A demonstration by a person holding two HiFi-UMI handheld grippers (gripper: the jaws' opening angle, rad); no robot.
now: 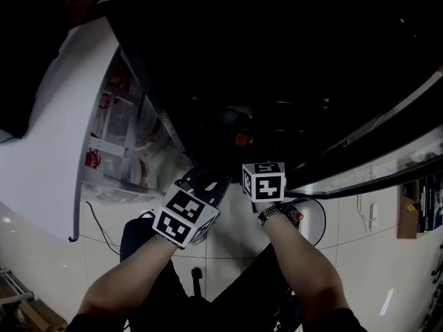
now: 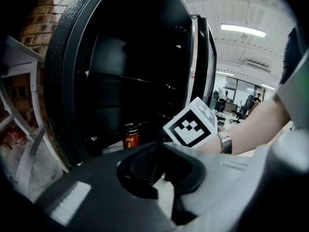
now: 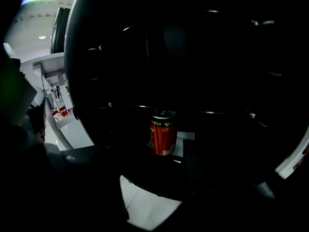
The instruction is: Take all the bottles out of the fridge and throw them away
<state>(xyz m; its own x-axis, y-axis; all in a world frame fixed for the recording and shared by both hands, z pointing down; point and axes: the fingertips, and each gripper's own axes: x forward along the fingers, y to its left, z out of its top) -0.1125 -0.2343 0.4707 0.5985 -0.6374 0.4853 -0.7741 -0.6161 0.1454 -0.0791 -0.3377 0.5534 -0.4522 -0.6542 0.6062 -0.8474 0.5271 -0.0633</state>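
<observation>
A red can point(image 3: 163, 133) with yellow print stands upright on a shelf inside the dark fridge point(image 3: 193, 57). The head view shows it as a small red spot point(image 1: 241, 139), and in the left gripper view the can point(image 2: 130, 136) stands at the shelf's front. No bottle shows in the dark interior. My right gripper point(image 3: 164, 170) points at the can from just short of it, jaws apart, nothing between them. Its marker cube point(image 1: 264, 180) sits right of the left gripper's cube point(image 1: 183, 215). The left gripper's grey body point(image 2: 159, 178) fills its own view and hides its jaws.
The white fridge door point(image 1: 48, 144) stands open at the left, its racks holding red-labelled packs point(image 1: 93, 159). A black cable point(image 1: 104, 234) trails over the tiled floor below. An office with chairs point(image 2: 241, 108) lies beyond the fridge's right side.
</observation>
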